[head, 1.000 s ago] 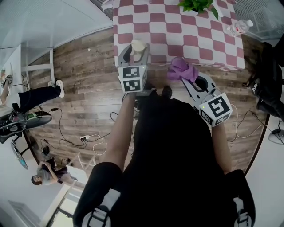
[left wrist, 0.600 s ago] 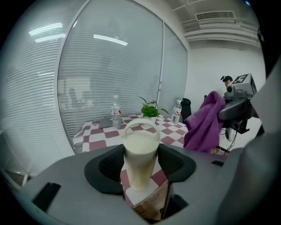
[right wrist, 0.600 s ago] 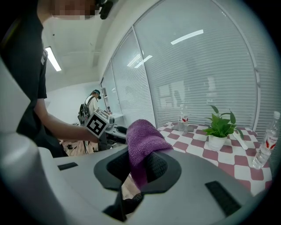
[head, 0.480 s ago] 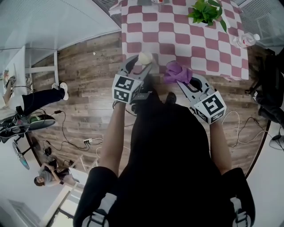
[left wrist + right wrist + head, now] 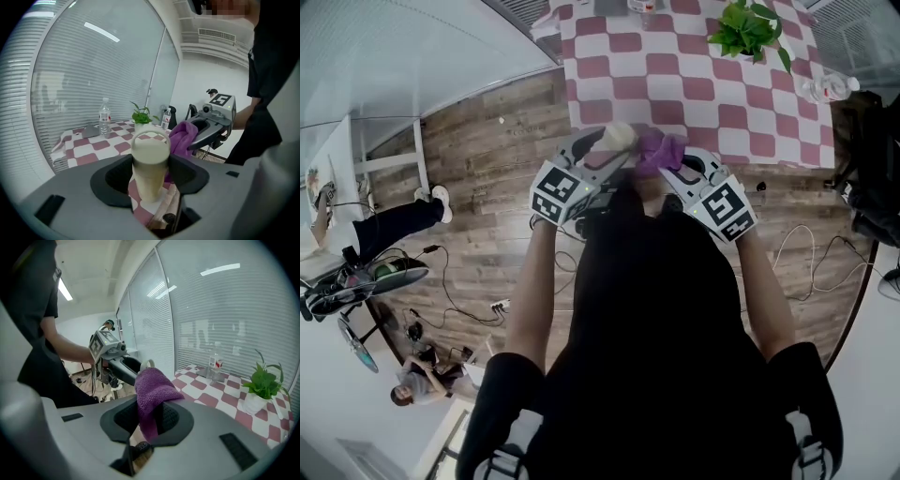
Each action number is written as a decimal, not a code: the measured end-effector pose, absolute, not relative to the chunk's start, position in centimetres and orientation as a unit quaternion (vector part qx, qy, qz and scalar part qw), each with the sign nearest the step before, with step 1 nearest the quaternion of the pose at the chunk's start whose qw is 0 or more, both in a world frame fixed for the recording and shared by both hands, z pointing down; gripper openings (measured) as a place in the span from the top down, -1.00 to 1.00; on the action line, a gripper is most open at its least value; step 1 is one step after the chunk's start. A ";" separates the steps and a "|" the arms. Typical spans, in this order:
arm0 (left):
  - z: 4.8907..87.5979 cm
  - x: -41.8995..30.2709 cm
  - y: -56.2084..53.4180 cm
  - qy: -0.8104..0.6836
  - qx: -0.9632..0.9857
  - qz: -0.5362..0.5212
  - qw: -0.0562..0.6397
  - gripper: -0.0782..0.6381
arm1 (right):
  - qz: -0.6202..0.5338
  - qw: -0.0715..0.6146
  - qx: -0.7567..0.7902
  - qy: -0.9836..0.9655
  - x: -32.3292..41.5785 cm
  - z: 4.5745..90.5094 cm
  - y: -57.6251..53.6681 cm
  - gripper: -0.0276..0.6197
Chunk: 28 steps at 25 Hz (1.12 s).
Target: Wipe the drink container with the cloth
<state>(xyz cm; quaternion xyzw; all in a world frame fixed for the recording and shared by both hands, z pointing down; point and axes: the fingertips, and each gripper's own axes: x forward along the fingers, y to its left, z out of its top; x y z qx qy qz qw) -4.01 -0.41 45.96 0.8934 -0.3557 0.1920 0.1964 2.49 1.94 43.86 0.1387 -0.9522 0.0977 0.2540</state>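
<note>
Spanning the head view's 12 o'clock edge is the red-and-white checked table (image 5: 694, 89). Near its 6 o'clock edge, over the brown wooden plank floor (image 5: 478, 159), the left gripper (image 5: 150, 174) is clamped on a cream cylindrical drink container with a loop handle (image 5: 150, 154). The right gripper (image 5: 147, 417) is clenched on a purple terry cloth (image 5: 152, 387), just beside the container at its 3 o'clock.
</note>
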 end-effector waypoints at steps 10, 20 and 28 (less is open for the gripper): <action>46.0 -5.1 -0.1 -0.261 0.928 0.193 0.184 0.05 | 0.110 0.269 0.135 -0.947 -1.9 45.3 1.5 0.61; 46.4 -6.4 0.1 -0.222 0.938 0.189 0.187 0.05 | 0.097 0.296 0.127 -0.942 -4.1 46.8 1.5 0.44; 46.8 -7.5 0.6 -0.203 0.944 0.187 0.178 0.05 | 0.081 0.333 0.078 -0.936 -5.5 48.4 1.9 0.14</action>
